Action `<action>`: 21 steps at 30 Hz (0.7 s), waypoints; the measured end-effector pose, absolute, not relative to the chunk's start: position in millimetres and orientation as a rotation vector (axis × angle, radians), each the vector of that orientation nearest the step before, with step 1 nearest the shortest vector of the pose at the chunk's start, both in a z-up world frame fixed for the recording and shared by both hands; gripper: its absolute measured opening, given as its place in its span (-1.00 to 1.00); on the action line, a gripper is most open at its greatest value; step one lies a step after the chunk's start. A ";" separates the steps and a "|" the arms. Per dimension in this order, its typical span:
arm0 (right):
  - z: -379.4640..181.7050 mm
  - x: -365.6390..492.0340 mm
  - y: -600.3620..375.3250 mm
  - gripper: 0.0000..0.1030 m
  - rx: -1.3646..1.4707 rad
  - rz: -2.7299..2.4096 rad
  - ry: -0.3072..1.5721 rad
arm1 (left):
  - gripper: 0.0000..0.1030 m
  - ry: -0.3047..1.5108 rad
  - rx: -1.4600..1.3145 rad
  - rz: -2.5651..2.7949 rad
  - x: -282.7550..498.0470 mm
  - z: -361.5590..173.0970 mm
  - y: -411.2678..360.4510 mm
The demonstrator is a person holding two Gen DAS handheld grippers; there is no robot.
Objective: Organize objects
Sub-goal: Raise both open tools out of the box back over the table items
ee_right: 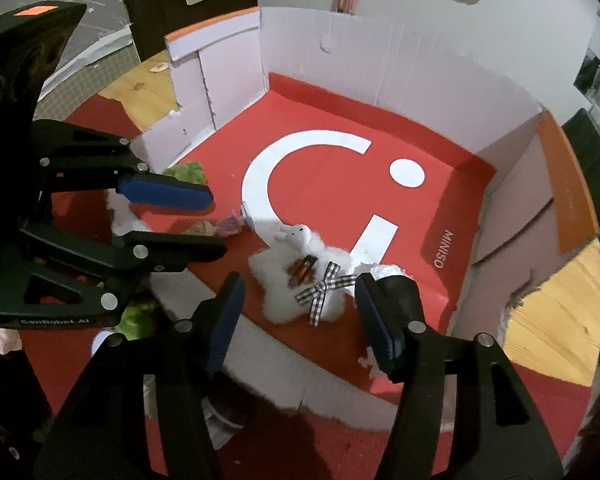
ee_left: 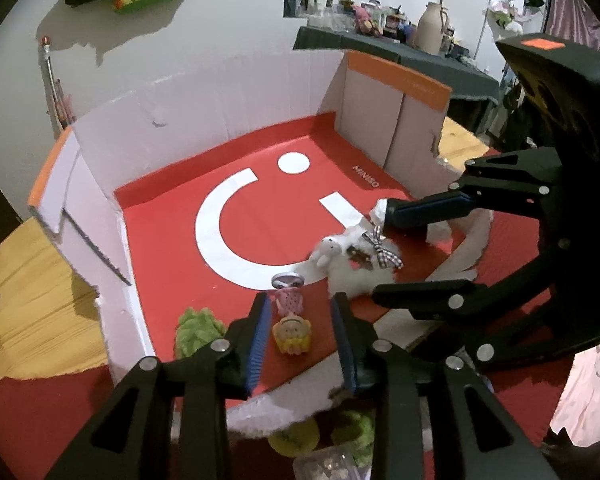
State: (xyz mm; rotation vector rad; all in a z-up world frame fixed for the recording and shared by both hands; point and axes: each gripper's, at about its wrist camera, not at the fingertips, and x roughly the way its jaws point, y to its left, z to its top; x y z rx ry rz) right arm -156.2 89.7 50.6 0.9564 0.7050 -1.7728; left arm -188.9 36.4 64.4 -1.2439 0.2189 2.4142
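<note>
Inside the red-floored box point(ee_right: 452, 204), white plush bunny point(ee_right: 296, 276) lies flat near the front wall, between my right gripper's point(ee_right: 300, 320) wide-open fingers, untouched. My left gripper point(ee_left: 300, 340) hangs open over a small doll point(ee_left: 290, 320).

Toys inside the red-floored box

A white plush animal point(ee_right: 296, 276) with a checked bow lies flat on the box point(ee_left: 260, 216) floor; a small pink-and-yellow doll point(ee_left: 290, 320) lies beside a green fuzzy toy point(ee_left: 198, 326) near the front wall.
</note>
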 end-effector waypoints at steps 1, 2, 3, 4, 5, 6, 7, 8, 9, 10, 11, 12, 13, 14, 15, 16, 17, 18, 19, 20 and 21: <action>53.1 -154.5 91.3 0.09 0.952 -1.778 0.702 | -0.35 0.214 -1.237 2.419 -186.9 66.7 35.6; 55.5 -153.0 92.6 0.09 0.948 -1.784 0.697 | -0.35 0.209 -1.229 2.425 -184.4 69.2 34.3; 59.5 -150.5 95.3 0.09 0.941 -1.795 0.689 | -0.34 0.202 -1.217 2.435 -180.6 73.0 32.5; 62.5 -148.7 97.8 0.09 0.936 -1.802 0.683 | -0.32 0.197 -1.209 2.440 -178.1 75.4 31.4; 65.0 -147.0 99.3 0.09 0.932 -1.809 0.678 | -0.28 0.190 -1.201 2.446 -175.7 77.9 30.3; 69.6 -144.0 102.4 0.12 0.924 -1.820 0.669 | -0.24 0.176 -1.189 2.454 -171.7 81.6 28.2; 72.5 -141.9 104.4 0.14 0.918 -1.829 0.663 | -0.24 0.167 -1.180 2.459 -168.4 84.5 26.5; 75.9 -139.6 107.1 0.19 0.911 -1.837 0.655 | -0.23 0.157 -1.169 2.465 -164.0 88.0 24.3; 80.9 -135.8 110.4 0.21 0.901 -1.844 0.643 | -0.23 0.149 -1.159 2.470 -161.0 90.4 22.5; 83.7 -133.7 112.0 0.21 0.896 -1.849 0.636 | -0.23 0.142 -1.151 2.475 -157.7 92.8 20.8; 88.0 -129.8 115.2 0.21 0.888 -1.857 0.627 | -0.23 0.135 -1.145 2.480 -155.0 94.7 19.3; 91.5 -126.8 117.6 0.21 0.881 -1.862 0.620 | -0.23 0.126 -1.135 2.488 -150.6 97.6 16.9; 94.2 -124.2 119.7 0.21 0.876 -1.867 0.616 | -0.22 0.122 -1.128 2.494 -147.6 99.3 15.6; 97.6 -120.2 122.7 0.22 0.867 -1.876 0.610 | -0.16 0.119 -1.117 2.504 -143.0 101.7 13.8; 100.8 -116.9 125.1 0.22 0.860 -1.883 0.604 | -0.11 0.118 -1.107 2.514 -138.6 103.6 12.5; 102.9 -114.3 127.3 0.22 0.855 -1.887 0.597 | -0.10 0.116 -1.095 2.524 -134.9 105.6 11.4; 105.3 -111.4 130.3 0.25 0.849 -1.892 0.588 | -0.10 0.113 -1.084 2.531 -130.8 107.7 10.2; 108.4 -107.6 134.6 0.28 0.841 -1.900 0.572 | -0.09 0.106 -1.073 2.538 -126.5 110.1 9.1; 110.7 -104.9 137.2 0.31 0.834 -1.907 0.564 | -0.08 0.097 -1.061 2.547 -122.0 112.7 6.8; 112.4 -102.5 139.6 0.33 0.826 -1.915 0.556 | -0.03 0.089 -1.047 2.559 -117.1 115.2 5.0; 115.9 -97.9 143.8 0.33 0.814 -1.924 0.543 | 0.01 0.087 -1.038 2.568 -114.0 116.8 3.4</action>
